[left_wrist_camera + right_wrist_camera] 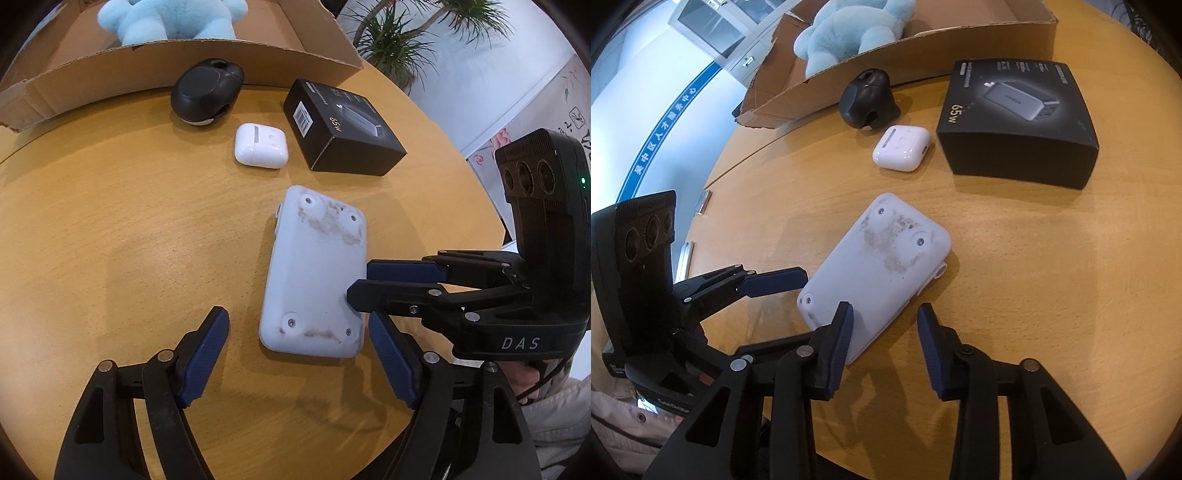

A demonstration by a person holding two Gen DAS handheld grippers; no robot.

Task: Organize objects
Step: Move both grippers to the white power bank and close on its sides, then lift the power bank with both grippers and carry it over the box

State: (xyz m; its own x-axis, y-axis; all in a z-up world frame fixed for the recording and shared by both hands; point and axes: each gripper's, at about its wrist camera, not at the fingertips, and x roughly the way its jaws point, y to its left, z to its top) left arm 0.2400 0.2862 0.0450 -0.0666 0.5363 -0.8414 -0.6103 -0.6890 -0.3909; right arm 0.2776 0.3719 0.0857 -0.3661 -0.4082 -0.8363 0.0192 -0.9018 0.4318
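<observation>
A pale grey rounded device [314,266] [879,269] lies underside up on the round wooden table [110,221], smudged and with screws at its corners. My left gripper [297,315] is open around its near end: the right pad [391,358] is at the device's edge and the left pad [207,354] stands clear of it. From the right, my right gripper [359,283] [884,310] reaches over the device's long edge, open. One finger [842,332] is above the top face and the other [929,336] is off to the side. Neither gripper presses on the device.
Behind the device lie a white earbud case [260,146] [901,147], a black charger box [343,125] [1019,129] and a black rounded gadget [205,92] [868,99]. A cardboard box [184,59] [798,92] at the back holds a light blue plush toy [170,18] [849,33].
</observation>
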